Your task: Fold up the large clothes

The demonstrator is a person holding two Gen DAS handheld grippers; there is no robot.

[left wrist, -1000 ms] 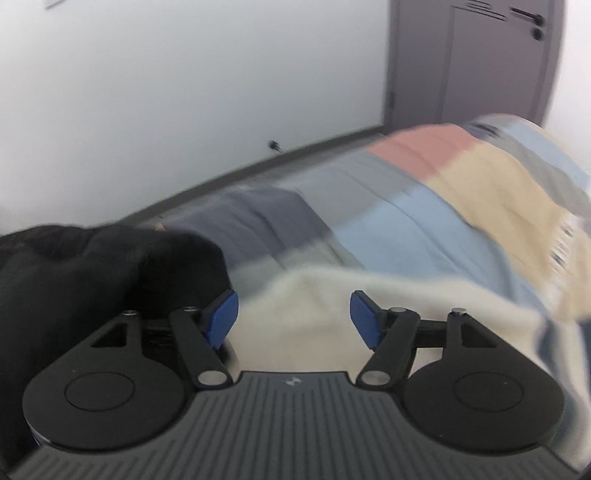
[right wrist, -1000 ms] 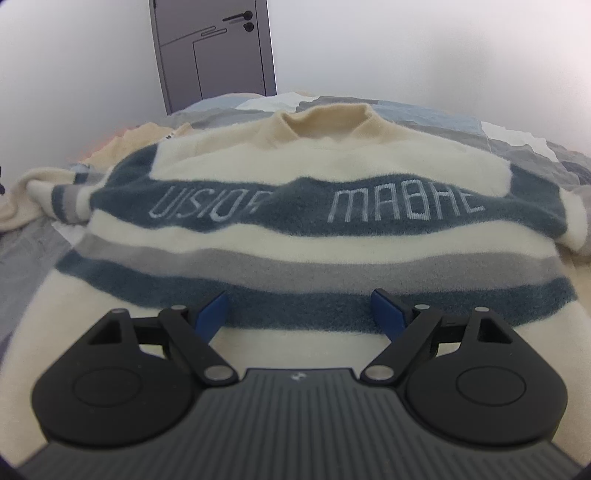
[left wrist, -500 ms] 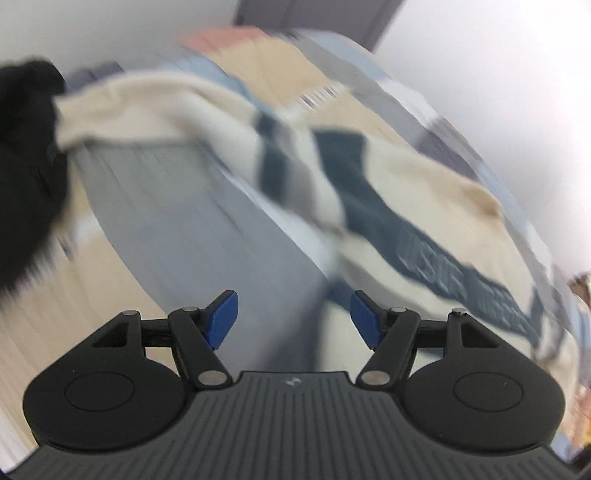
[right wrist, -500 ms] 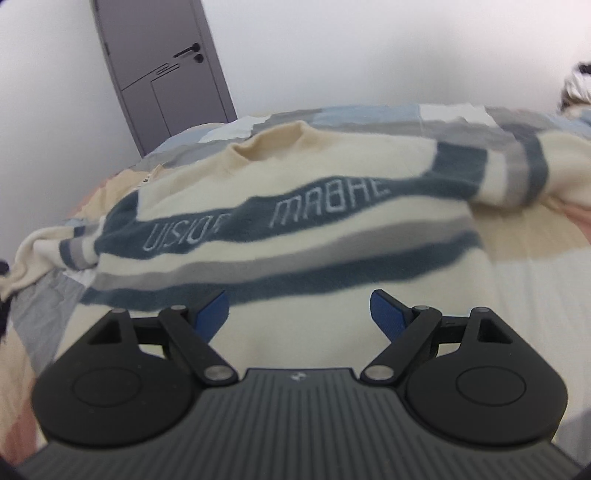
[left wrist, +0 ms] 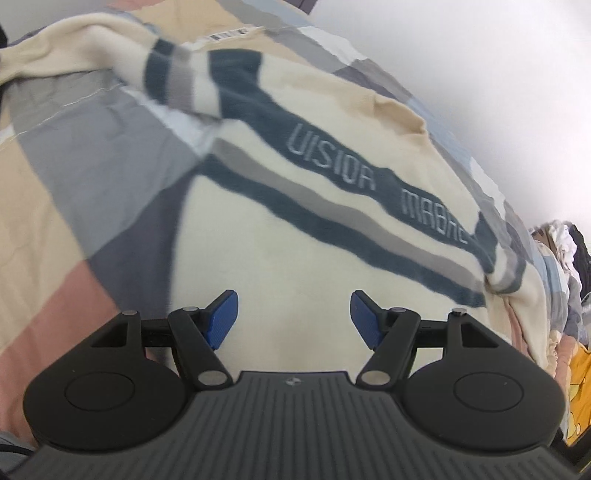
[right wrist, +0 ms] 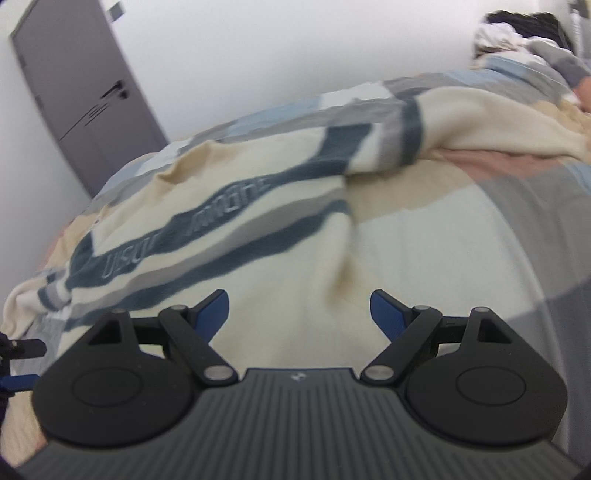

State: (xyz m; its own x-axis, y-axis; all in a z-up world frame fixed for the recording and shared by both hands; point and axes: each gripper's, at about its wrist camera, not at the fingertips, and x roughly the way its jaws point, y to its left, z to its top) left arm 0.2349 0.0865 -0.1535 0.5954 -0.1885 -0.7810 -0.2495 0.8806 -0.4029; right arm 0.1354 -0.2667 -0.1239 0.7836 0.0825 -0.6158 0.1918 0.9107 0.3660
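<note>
Your left gripper (left wrist: 293, 319) stands wide with nothing between its blue pads, poised over the lower body of the cream fleece sweater with dark blue and grey stripes (left wrist: 295, 236), which lies spread flat on the patchwork bed cover (left wrist: 74, 155). Your right gripper (right wrist: 299, 314) is likewise wide and empty, above the sweater's (right wrist: 280, 266) hem near its side edge.

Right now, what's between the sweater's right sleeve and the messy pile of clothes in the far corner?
In the right wrist view, only the patchwork blanket lies between the sweater sleeve and the clothes pile.
</note>
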